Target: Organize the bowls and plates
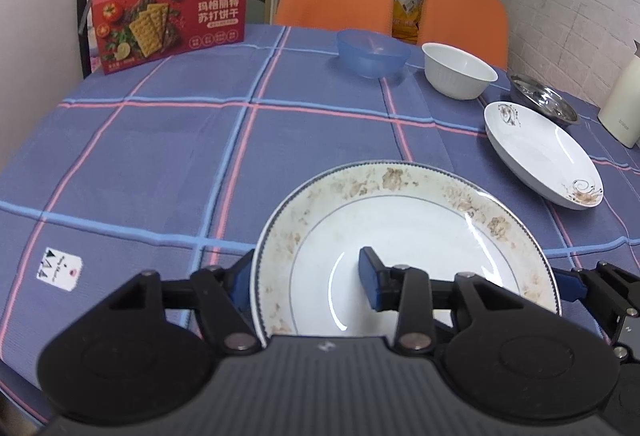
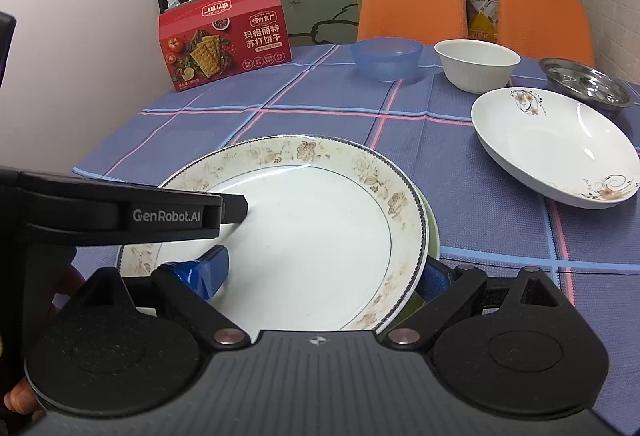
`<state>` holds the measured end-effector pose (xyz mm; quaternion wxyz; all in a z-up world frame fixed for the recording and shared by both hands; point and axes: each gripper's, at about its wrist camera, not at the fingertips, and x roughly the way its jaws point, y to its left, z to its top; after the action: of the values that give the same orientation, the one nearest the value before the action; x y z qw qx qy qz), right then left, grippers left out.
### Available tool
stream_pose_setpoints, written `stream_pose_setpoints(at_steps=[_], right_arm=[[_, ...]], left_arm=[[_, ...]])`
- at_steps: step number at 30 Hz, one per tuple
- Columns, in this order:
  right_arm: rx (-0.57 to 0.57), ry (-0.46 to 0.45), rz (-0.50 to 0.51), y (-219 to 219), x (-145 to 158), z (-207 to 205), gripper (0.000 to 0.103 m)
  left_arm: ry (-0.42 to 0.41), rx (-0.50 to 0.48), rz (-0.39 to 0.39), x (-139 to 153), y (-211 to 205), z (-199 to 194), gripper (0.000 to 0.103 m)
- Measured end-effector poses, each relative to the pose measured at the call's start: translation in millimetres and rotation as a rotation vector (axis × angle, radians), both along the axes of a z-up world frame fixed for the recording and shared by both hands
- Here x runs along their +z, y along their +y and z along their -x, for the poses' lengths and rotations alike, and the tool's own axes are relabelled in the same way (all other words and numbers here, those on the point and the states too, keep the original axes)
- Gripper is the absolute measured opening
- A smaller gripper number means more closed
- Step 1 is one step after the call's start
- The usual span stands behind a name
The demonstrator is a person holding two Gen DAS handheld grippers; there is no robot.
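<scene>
Two sets of fingers straddle the flowered plate [image 2: 304, 228] at the desk's [image 1: 160, 155] near edge: left gripper [image 1: 308, 280] slightly apart, right gripper [image 2: 324, 276] wide, neither visibly pinching.

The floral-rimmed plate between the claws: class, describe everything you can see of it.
The floral-rimmed plate is round, glossy white, ceramic-looking, with a faded brown flower band, thin grey lines and a beaded edge. It is empty and sits roughly level on a green-edged dish above the plaid tablecloth. The left claw straddles its left rim; the right claw straddles its right rim.
</scene>
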<state>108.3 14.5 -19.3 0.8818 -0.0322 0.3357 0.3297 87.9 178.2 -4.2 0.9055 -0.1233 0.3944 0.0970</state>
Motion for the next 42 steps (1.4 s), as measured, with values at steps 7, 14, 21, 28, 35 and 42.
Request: stream_pose_setpoints(at_steps=[7, 14, 21, 28, 35, 42], right_arm=[[-0.028, -0.030, -0.029, -6, 3, 0, 0.082], [-0.091, -0.142, -0.050, -20, 21, 0, 0.082], [-0.107, -0.120, -0.053, -33, 20, -5, 0.082], [-0.167, -0.114, -0.065, -60, 23, -14, 0.082], [-0.234, -0.091, -0.081, -95, 25, -33, 0.082], [-0.311, -0.125, -0.060, -128, 36, -70, 0.082]], left_arm=[[-0.062, -0.014, -0.043, 8, -1, 2, 0.053], [-0.087, 0.011, -0.033, 18, 8, 2, 0.055], [-0.099, -0.020, -0.051, 25, -2, -1, 0.059], [-0.108, -0.069, -0.086, 35, -24, -19, 0.069], [-0.115, -0.124, -0.105, 45, -50, -47, 0.074], [-0.090, -0.186, -0.119, 48, -70, -88, 0.074]])
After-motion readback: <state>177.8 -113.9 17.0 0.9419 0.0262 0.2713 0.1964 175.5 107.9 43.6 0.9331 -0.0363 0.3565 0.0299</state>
